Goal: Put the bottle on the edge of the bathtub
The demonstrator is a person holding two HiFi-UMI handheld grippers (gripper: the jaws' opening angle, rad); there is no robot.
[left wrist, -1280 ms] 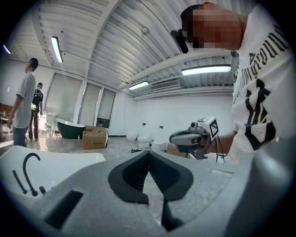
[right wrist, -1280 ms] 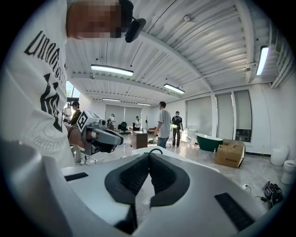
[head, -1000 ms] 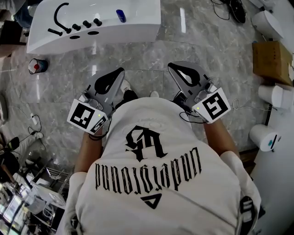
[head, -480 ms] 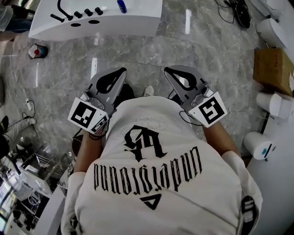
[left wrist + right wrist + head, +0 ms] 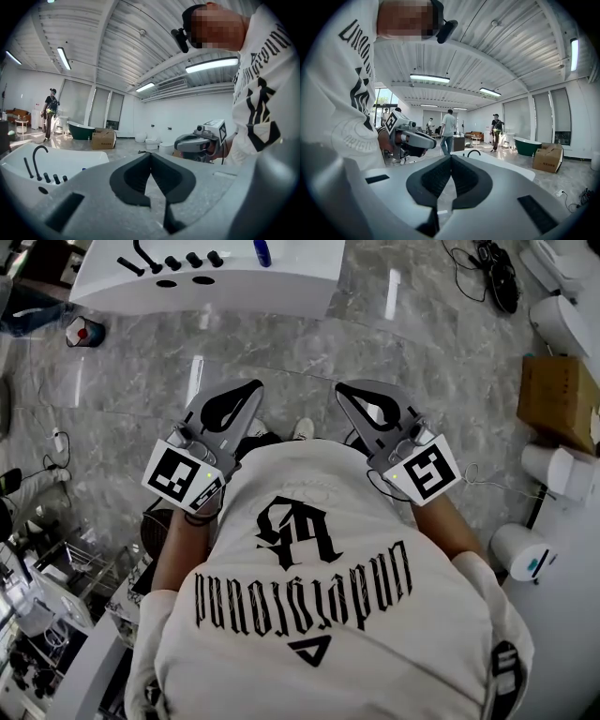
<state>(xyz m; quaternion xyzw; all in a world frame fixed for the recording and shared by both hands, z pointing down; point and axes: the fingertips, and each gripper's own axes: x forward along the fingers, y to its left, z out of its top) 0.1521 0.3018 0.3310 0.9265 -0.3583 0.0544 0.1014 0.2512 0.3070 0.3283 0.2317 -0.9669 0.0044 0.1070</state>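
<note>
Left tongs (image 5: 248, 387) together, empty. Right tongs (image 5: 343, 390) together, empty. Both over floor, well apart from bathtub (image 5: 216, 282). Blue bottle (image 5: 262, 253) on bathtub rim, beside its knobs (image 5: 192, 259).

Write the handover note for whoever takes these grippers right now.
Left gripper: shut and empty, held level in front of the chest.
Right gripper: shut and empty, level beside the left one.
Bottle: blue, on the rim of the white bathtub, well apart from both grippers.
Done: the bottle appears to be placed on the edge.
Left: probably nothing. It is too small in these views to tell whether it stands upright, so check that.
</note>
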